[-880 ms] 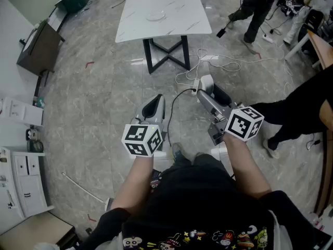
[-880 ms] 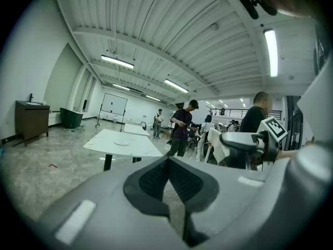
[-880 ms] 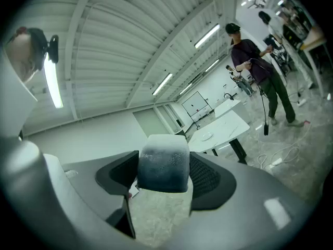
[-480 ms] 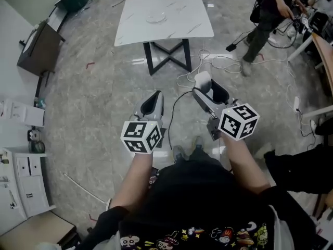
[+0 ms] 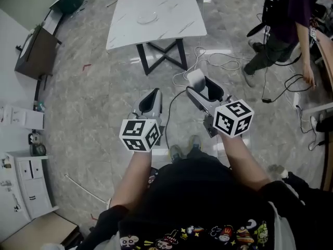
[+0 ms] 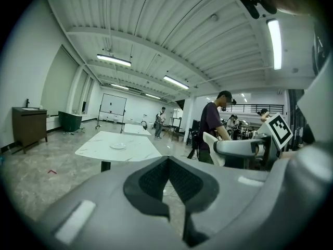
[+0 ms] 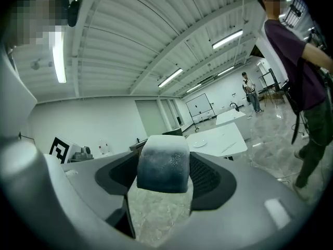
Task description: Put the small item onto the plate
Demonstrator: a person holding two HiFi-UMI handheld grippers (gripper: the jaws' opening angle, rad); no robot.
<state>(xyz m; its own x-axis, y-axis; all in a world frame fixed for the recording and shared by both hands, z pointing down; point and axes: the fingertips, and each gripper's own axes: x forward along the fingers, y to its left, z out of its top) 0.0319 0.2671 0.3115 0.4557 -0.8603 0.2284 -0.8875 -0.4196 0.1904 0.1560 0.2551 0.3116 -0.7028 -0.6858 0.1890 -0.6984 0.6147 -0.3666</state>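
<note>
Still | right gripper (image 5: 203,86) clenched on item (image 7: 162,163), left gripper (image 5: 151,97) closed empty | both edge slightly toward desk (image 5: 171,27), well short | plate (image 5: 147,18) on desk unreached

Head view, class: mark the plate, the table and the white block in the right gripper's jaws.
plate (image 5: 147,18), head view, its centre.
table (image 5: 177,14), head view, bare top.
white block (image 5: 195,78), head view, top face.
</note>
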